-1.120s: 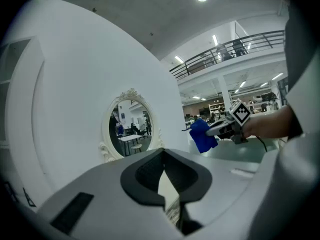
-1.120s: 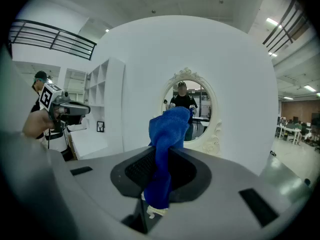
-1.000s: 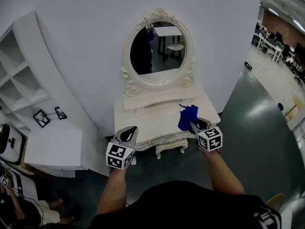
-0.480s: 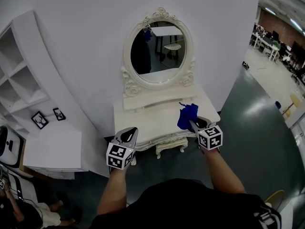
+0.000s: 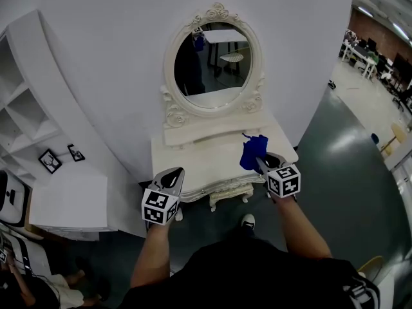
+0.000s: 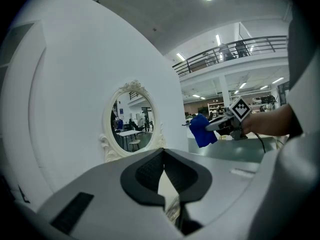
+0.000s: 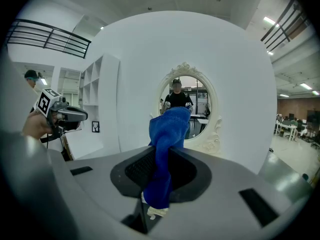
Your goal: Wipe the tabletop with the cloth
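Cloth (image 7: 170, 129) is filling the throat of the right claw (image 7: 161, 159), covering much of both pads in that claw's own view. The jaws are clamping on it low down. A thick bunch is standing up past the tips, and a short end is hanging down behind the grip. From the head view, the cloth (image 5: 253, 154) is sitting just ahead of the right claw (image 5: 261, 167), over the right front part of the table (image 5: 199, 156). Whether it is touching the top is not showing from any view. Its fabric is looking deep blue, nappy and crumpled, with one small corner sticking out at the upper left. The left claw (image 5: 174, 176) is hovering well to the left of the right one, at the table's front left edge, and is covering that corner. In its own view the left claw (image 6: 163, 156) is holding its jaws together at the tips with nothing between them. The mirror (image 6: 131, 124) is standing ahead of it to the left, and the cloth (image 6: 201, 131) is showing ahead to the right.
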`<state>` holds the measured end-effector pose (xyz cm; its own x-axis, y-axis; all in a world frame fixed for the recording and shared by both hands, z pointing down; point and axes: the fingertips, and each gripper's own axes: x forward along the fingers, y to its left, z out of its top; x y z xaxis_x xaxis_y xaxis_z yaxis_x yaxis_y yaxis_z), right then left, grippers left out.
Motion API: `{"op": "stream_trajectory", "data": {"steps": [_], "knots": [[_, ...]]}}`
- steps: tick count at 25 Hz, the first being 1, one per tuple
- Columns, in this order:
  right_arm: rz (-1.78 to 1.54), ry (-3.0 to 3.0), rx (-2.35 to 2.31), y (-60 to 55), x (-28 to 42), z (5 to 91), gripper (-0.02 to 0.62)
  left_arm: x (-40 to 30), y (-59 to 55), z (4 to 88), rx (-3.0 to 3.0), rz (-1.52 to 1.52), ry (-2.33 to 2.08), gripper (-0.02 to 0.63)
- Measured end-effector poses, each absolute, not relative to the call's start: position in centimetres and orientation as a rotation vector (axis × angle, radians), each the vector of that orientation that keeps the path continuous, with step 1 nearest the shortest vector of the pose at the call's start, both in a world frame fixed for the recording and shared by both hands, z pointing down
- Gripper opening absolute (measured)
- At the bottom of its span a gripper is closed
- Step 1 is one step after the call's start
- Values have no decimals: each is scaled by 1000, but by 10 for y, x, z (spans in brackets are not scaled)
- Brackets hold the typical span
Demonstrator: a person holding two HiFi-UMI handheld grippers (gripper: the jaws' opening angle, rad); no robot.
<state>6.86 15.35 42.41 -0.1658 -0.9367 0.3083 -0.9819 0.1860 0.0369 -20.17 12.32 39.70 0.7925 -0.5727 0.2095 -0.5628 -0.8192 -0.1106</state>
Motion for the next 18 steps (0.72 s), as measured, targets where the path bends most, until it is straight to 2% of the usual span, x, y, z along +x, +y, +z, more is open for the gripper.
{"op": "stream_trajectory", "data": {"steps": [18], "knots": [[326,-2228,1761,39,136,462,58,-132,19,419,-2923,-444,995,9]]}}
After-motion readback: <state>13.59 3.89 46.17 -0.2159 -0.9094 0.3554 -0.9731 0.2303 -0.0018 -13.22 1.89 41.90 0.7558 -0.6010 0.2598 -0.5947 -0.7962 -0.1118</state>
